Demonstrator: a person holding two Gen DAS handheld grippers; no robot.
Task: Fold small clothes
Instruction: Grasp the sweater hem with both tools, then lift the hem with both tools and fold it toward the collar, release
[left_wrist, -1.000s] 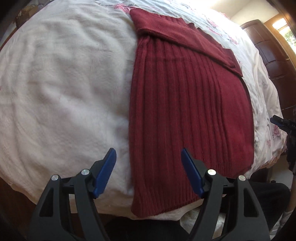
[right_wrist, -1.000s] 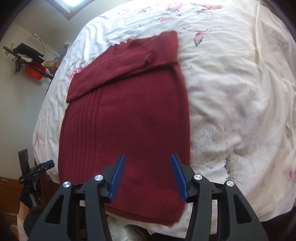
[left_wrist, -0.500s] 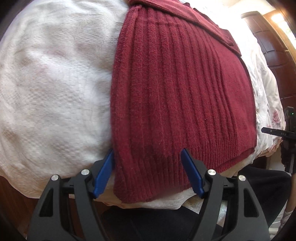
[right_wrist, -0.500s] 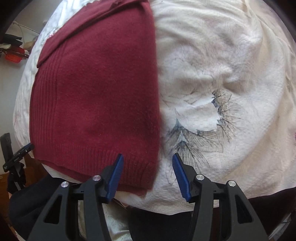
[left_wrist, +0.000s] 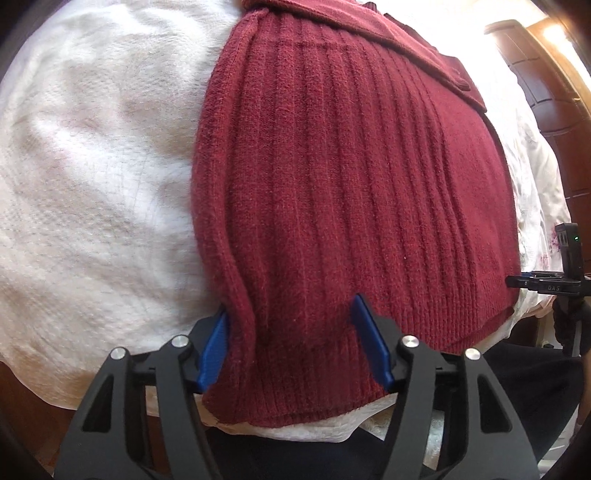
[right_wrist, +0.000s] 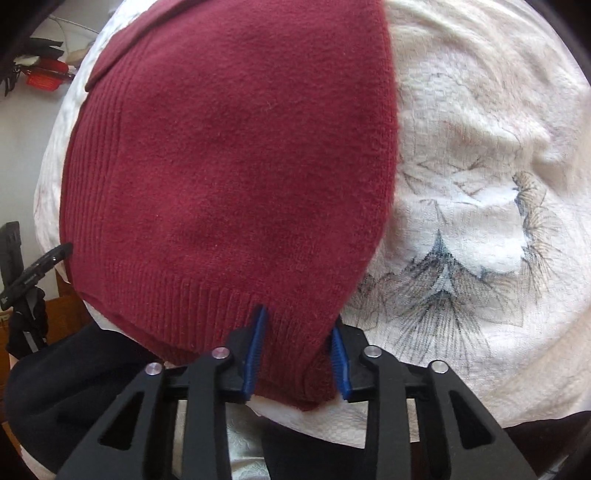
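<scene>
White quilted bedspread (left_wrist: 92, 177) is carrying the dark red ribbed knit sweater (left_wrist: 351, 192), lying flat with a sleeve already folded across the top. Left hand-held gripper (left_wrist: 291, 343) and right hand-held gripper (right_wrist: 297, 360) are both sitting spread around the hem corners, not pinching yet, so the bottom-up fold looks like it's still to come.

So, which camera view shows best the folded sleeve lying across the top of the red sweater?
The left wrist view. There the sleeve runs as a long band across the ribbed red sweater, with its cuff end visible. The right wrist view shows only a short piece of it at the upper left edge.
</scene>
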